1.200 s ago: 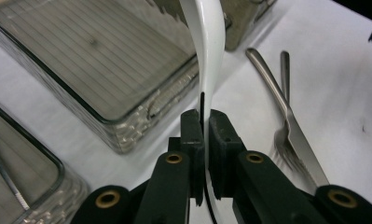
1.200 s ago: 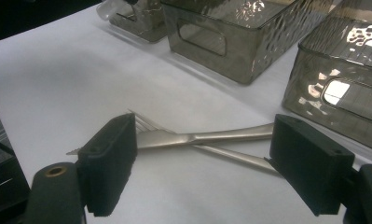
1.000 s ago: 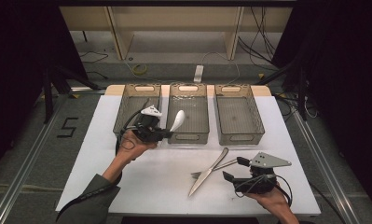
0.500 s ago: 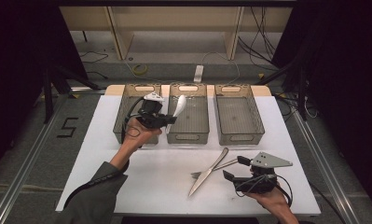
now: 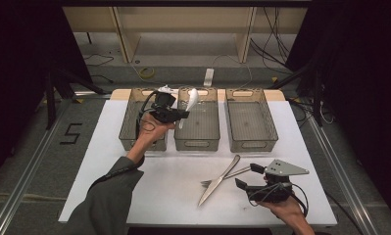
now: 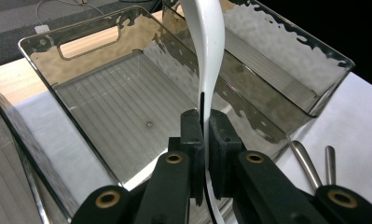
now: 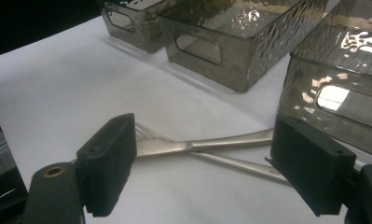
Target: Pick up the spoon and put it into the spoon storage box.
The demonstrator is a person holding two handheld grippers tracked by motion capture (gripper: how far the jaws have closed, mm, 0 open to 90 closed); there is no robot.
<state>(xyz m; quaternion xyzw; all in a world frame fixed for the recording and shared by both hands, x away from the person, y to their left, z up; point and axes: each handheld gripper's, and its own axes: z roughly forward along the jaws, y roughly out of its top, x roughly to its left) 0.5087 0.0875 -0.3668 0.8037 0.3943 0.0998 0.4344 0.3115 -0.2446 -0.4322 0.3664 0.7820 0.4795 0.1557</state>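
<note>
High view: a person works at a white table (image 5: 109,161) with a two-jaw gripper in each hand. Three smoky see-through bins sit side by side along the far edge. The left gripper (image 5: 182,114) has travelled away from the person and upward since a second ago, when it hovered lower by the near edge of the bins; it now hangs over the divide between the left bin (image 5: 129,132) and the middle bin (image 5: 199,143). It carries a white spoon (image 5: 192,99), whose bowl points up and toward the middle bin.

Left gripper view: the two black jaws are pressed together on the spoon's (image 6: 208,65) thin handle, pinching it edge-on, with the rest of the spoon curving up out of frame. Below lies the ribbed floor of the middle bin (image 6: 123,107), with nothing in it.

Right gripper view: the jaws of the right gripper (image 7: 223,161) stand spread wide, gripping nothing. Between them, lying on the table, are a metal fork (image 7: 197,145) and a metal knife (image 7: 242,164), crossed over each other. This hand has not shifted over the last second.

Judging from this, the spoon is being sorted into a bin and is nearly in place for release, most likely into the middle one. The fork (image 5: 222,176) and knife (image 5: 217,182) remain to be sorted, and the right gripper (image 5: 246,177) looks poised to take one of them next.
</note>
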